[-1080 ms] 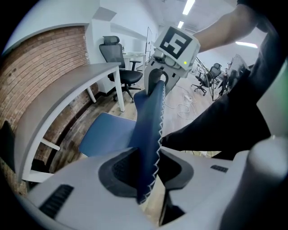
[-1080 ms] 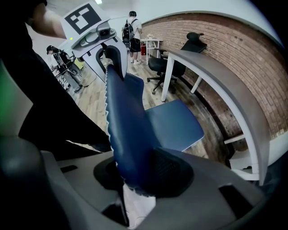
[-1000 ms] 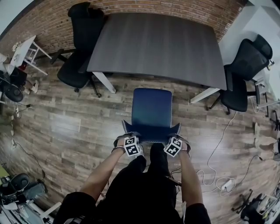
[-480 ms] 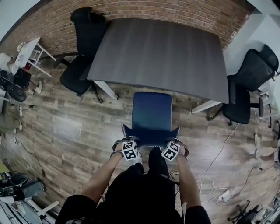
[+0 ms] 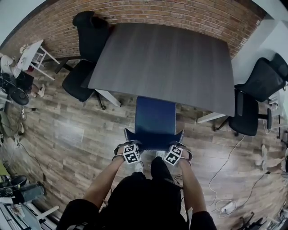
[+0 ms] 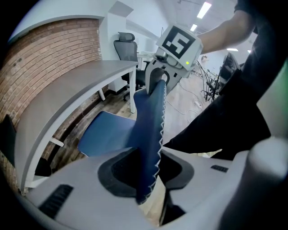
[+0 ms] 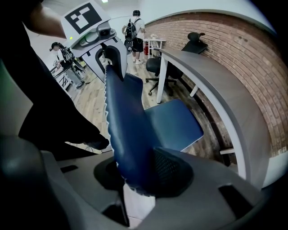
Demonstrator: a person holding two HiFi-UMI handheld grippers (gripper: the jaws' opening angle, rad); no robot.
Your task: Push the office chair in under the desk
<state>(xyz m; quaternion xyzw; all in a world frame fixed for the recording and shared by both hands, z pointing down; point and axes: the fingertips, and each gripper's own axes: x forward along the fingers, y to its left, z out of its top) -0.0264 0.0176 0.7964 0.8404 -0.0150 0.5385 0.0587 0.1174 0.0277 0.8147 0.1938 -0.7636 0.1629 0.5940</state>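
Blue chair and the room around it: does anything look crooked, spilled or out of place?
The blue chair sits roughly square to the desk, and nothing is spilled. Two small oddities: a corded power strip lies loose on the floor at right, and the black chair at the desk's left corner stands turned at an angle.

An office: grey desk (image 5: 166,63) against a brick wall (image 5: 180,13), black swivel chairs (image 5: 80,83), wood-plank floor (image 5: 67,134).
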